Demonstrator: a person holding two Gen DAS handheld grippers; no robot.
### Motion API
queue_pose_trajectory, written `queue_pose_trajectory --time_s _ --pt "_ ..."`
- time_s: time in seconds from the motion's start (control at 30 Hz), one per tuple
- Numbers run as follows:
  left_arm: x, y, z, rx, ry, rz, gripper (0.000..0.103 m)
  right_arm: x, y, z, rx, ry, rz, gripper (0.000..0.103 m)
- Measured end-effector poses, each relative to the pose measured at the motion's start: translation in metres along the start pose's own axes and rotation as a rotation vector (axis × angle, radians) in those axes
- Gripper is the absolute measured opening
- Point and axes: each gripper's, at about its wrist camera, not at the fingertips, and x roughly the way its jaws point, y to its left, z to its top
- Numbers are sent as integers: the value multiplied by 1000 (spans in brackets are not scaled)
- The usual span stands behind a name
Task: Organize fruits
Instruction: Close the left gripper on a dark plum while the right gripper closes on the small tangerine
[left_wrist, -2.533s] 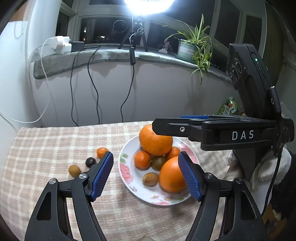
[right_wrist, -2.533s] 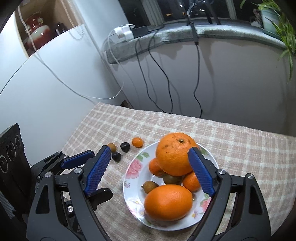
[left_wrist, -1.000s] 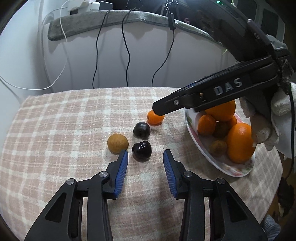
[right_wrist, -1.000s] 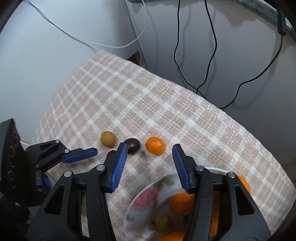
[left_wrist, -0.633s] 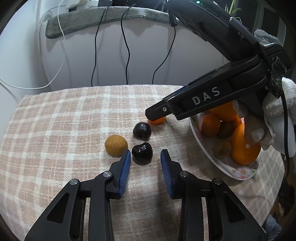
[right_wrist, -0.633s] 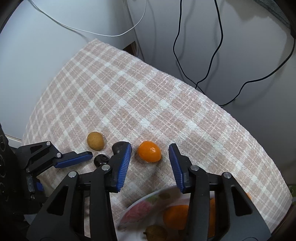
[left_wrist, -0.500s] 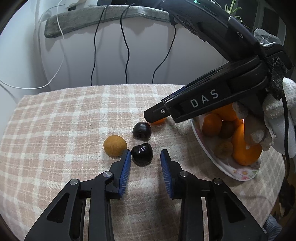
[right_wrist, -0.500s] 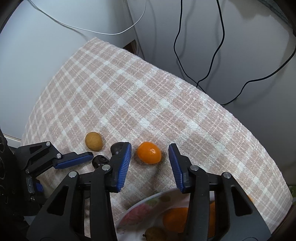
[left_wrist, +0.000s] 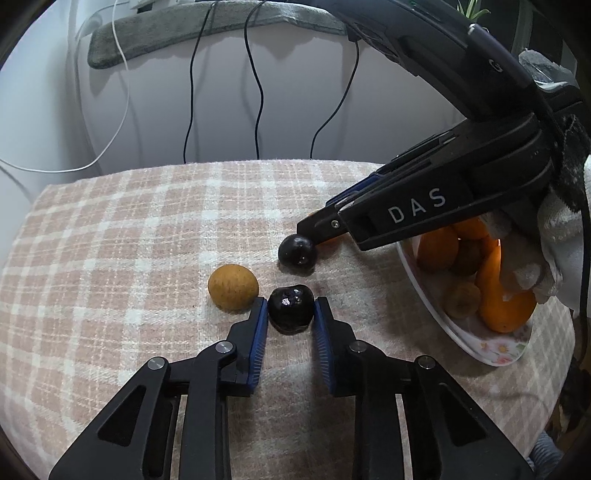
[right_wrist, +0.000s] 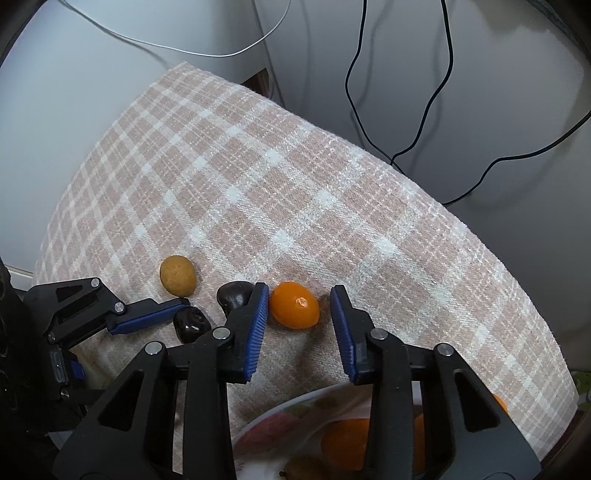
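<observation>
My left gripper (left_wrist: 289, 310) has closed around a dark shiny fruit (left_wrist: 290, 308) on the checked cloth; both blue pads touch its sides. A yellow-brown fruit (left_wrist: 232, 287) lies just to its left and a second dark fruit (left_wrist: 297, 252) lies behind. My right gripper (right_wrist: 298, 314) is open, its jaws straddling a small orange fruit (right_wrist: 294, 305) with a gap on the right side. The floral plate (left_wrist: 480, 345) with oranges and brown fruits stands at the right.
The table with the checked cloth (right_wrist: 295, 192) stands against a white wall with hanging cables (left_wrist: 255, 81). The right gripper's body (left_wrist: 424, 210) reaches across above the plate. The cloth's edge drops off at the left (right_wrist: 74, 177).
My left gripper moved forward and closed onto the near dark fruit. My right gripper came down, its jaws now on either side of the small orange fruit.
</observation>
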Motion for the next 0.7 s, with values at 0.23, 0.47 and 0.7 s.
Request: queue_pose_trajectory --time_s 0.23,0.47,0.7 --pt "2 8 0 -13 -5 -11 23 1 3 -1 -4 -4 2 29" --pt "-2 9 -3 -24 -11 -18 23 -6 2 -5 5 -25 10 29" --pt "-13 6 -6 -25 -31 -27 23 -20 4 -12 4 -54 21 29"
